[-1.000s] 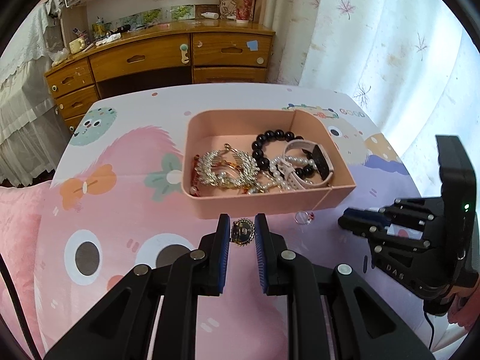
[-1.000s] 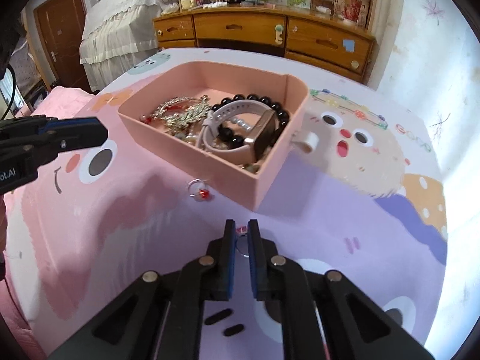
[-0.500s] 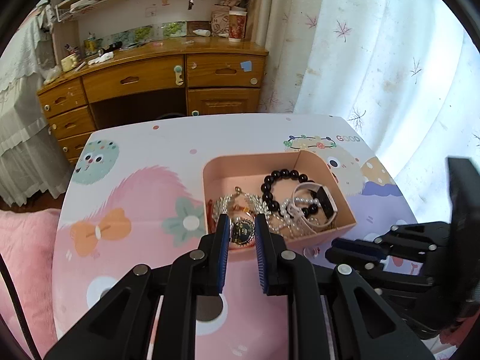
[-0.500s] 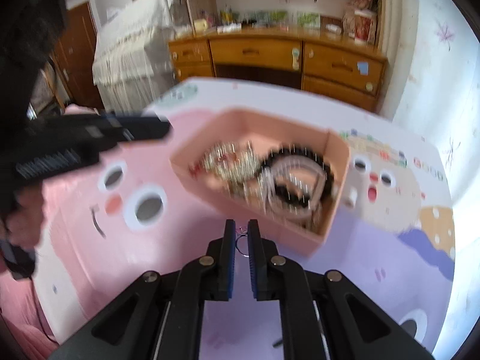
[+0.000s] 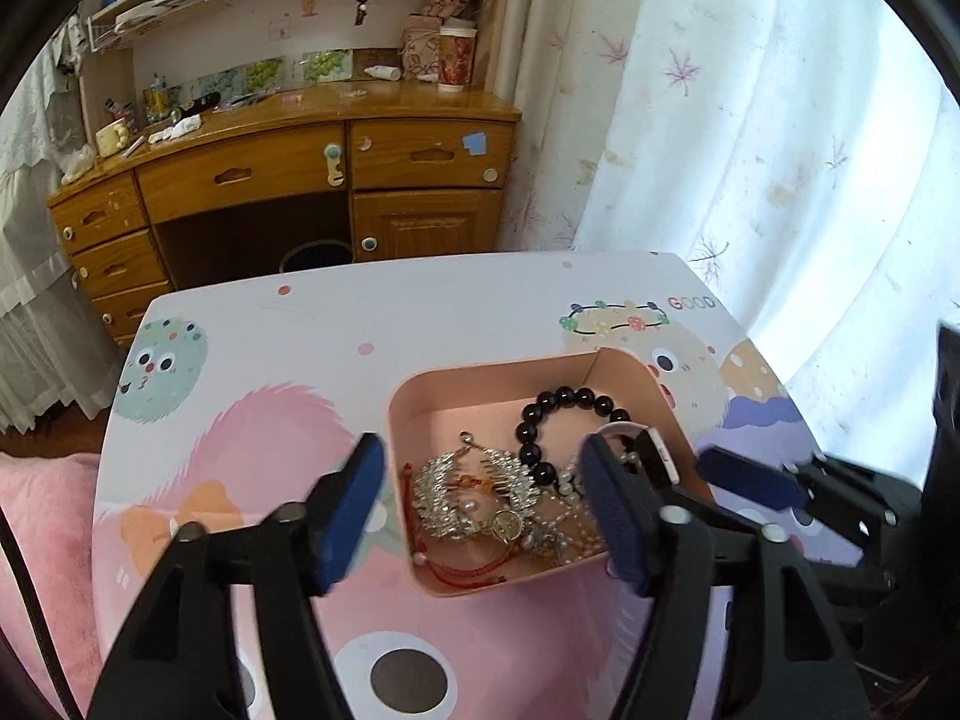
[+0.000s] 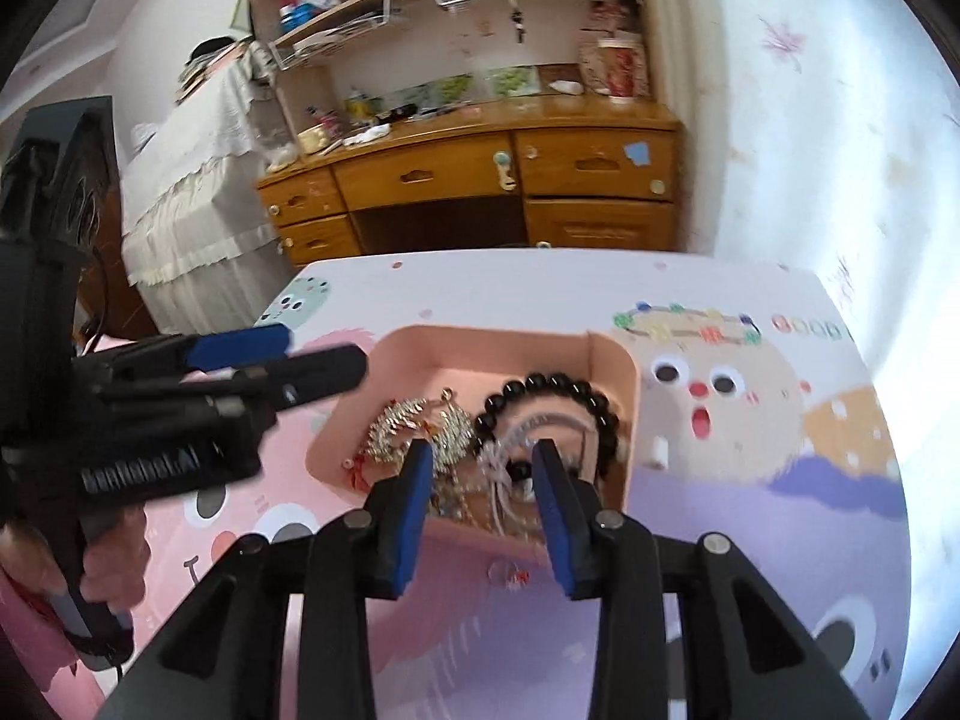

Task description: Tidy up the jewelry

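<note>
Left gripper [image 5: 480, 498] spread wide, empty, above the near edge of the pink tray [image 5: 510, 375]. Right gripper [image 6: 483, 501] also spread apart, empty, over the tray's near wall. Inside the tray: black bead bracelet [image 5: 540, 420], silver chain [image 5: 474, 495], small gold watch [image 5: 509, 523], white-strapped watch [image 5: 660, 456]. On the tablecloth [image 6: 750, 570] just outside the tray, 1 small red ring [image 6: 510, 576].

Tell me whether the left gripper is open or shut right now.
Open. The left gripper has its blue pads spread wide above the pink tray with nothing between them; the right wrist view also shows its two fingers apart.
</note>
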The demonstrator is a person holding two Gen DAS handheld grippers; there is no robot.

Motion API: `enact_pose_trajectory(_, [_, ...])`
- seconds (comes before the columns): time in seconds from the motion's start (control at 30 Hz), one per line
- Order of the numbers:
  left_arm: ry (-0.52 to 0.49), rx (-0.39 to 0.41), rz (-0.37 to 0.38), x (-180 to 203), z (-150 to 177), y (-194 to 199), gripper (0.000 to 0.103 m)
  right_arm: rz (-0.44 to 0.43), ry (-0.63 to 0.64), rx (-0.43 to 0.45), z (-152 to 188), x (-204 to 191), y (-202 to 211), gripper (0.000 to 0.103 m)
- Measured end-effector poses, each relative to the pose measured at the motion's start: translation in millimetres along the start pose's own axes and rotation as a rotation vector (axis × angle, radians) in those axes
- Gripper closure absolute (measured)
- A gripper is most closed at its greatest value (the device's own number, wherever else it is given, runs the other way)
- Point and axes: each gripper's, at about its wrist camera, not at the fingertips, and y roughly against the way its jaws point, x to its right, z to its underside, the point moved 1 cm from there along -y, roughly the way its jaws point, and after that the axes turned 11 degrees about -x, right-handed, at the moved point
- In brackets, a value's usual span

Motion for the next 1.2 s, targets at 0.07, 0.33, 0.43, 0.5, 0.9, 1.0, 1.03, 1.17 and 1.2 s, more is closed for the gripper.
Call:
enact_pose_trajectory(0.07, [0.017, -0.007, -0.011, -6.8, 3.1, 1.6, 0.025, 0.012, -0.03, -0.023, 10.8, 1.4, -0.3, 0.068])
enact_pose_trajectory(0.33, [0.15, -0.075, -0.059, -46.9, 33.0, 3.5, 0.017, 0.099, -0.074, -0.151, 43.6, 1.8, -28.6, 0.069])
enact_pose_trajectory(0.43, [0.201, -0.115, -0.024, -58.6, 48.3, -0.5, 0.017, 0.127, -0.115, -0.172, 45.8, 3.5, -40.4, 0.069])
enact_pose_trajectory(0.5, [0.207, -0.136, -0.011, -61.8, 55.4, -3.5, 0.017, 0.125, -0.152, -0.184, 46.4, 4.8, -47.5, 0.069])
enact_pose_trajectory(0.9, [0.172, -0.165, 0.019, -68.1, 62.4, -9.3, 0.017, 0.206, -0.172, -0.188, 41.5, -4.3, -62.6, 0.097])
enact_pose_trajectory(1.0, [0.176, -0.167, 0.031, -71.3, 62.9, -9.6, 0.017, 0.212, -0.175, -0.192, 39.5, -4.7, -64.0, 0.097])
enact_pose_trajectory(1.03, [0.176, -0.167, 0.035, -72.4, 63.1, -9.4, 0.017, 0.218, -0.171, -0.194, 39.3, -5.6, -64.1, 0.098])
enact_pose_trajectory(1.17, [0.176, -0.173, 0.039, -77.3, 64.3, -8.7, 0.017, 0.208, -0.157, -0.21, 36.3, -11.5, -65.7, 0.098])
enact_pose_trajectory(1.2, [0.177, -0.175, 0.038, -78.5, 65.0, -8.5, 0.017, 0.202, -0.156, -0.208, 35.9, -13.7, -64.5, 0.098])
